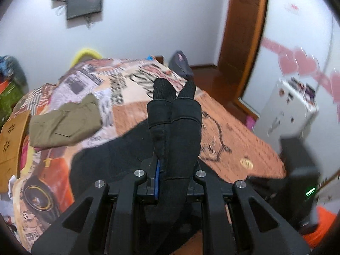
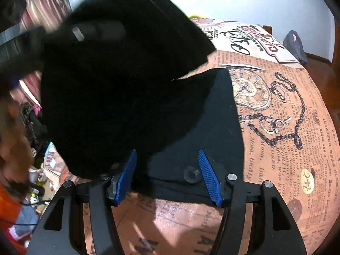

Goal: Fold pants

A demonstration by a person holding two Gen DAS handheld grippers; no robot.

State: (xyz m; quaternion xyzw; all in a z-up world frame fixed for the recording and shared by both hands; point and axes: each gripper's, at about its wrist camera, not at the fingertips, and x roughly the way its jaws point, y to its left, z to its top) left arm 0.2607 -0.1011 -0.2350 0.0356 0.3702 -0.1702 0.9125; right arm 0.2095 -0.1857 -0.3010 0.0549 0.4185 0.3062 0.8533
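I'm working over the bed (image 1: 233,127), covered in a newspaper-print spread in orange and cream. The black pants (image 1: 119,155) are lying across the bed's near edge, waistband with its button (image 2: 191,175) toward me in the right wrist view, right at the near edge. My left gripper (image 1: 174,170) is pinching the two cuffed leg ends (image 1: 174,114) of the black pants, jaws pressed together on the fabric, cuffs sticking up past the jaws above the bed. In the right wrist view that lifted leg portion is hanging as a big dark mass over the left half of the bed, blurred. My right gripper (image 2: 167,170) is hovering with jaws spread, blue pads (image 2: 209,178) on either side of the waistband button, holding nothing; I can't tell whether the pads are touching the cloth. A folded olive garment (image 1: 65,125) is lying near the bed's left edge, well apart from the black pants. A dark bag (image 1: 180,65) is sitting by the bed's far corner. White cabinet (image 1: 286,110) off the bed's right side.
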